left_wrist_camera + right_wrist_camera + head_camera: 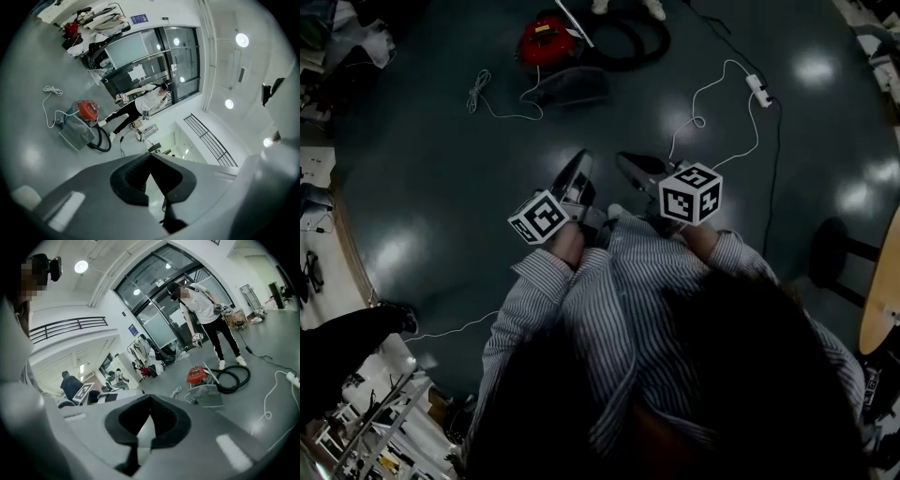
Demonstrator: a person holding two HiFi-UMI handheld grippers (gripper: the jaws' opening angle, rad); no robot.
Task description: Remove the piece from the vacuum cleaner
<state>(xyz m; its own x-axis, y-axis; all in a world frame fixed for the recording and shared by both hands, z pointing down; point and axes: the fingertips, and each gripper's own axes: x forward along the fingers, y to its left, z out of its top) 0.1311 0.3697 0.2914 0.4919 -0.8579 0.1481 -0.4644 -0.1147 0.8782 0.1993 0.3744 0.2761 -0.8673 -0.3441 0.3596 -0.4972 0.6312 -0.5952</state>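
Vacuum cleaner (546, 39): 1, red & round. It sits on the shiny floor (441, 169) at the top of the head view, well apart from both tools. 1 black hose (630, 47) curls in a loop just right of it. 1 flat grey piece (570, 86) lies just below it; can't tell if they touch. White wires, 2: 1 small coil (478, 92) to the left, and 1 long wiggly one ending at a plug bar (757, 90) at upper right. 1 other person (202, 305) in a white top & black pants stands by the hose, bent a bit fwd.

Grippers: 2, 1 per hand, side by side in the middle of the head view. Both point up-frame toward the red machine.
- Left gripper (583, 159): jaws pressed together, nothing in them.
- Right gripper (625, 161): jaws together too, nothing in them.

Each has 1 white cube w/ black squares: left cube (539, 217), right cube (689, 194). Left hand (565, 242) & right hand (698, 239) are held close to the chest w/ elbows bent. The arms are in a thin-striped shirt (619, 281). Jaw pads look dark & ribbed. Gripper bodies are smooth & grey.
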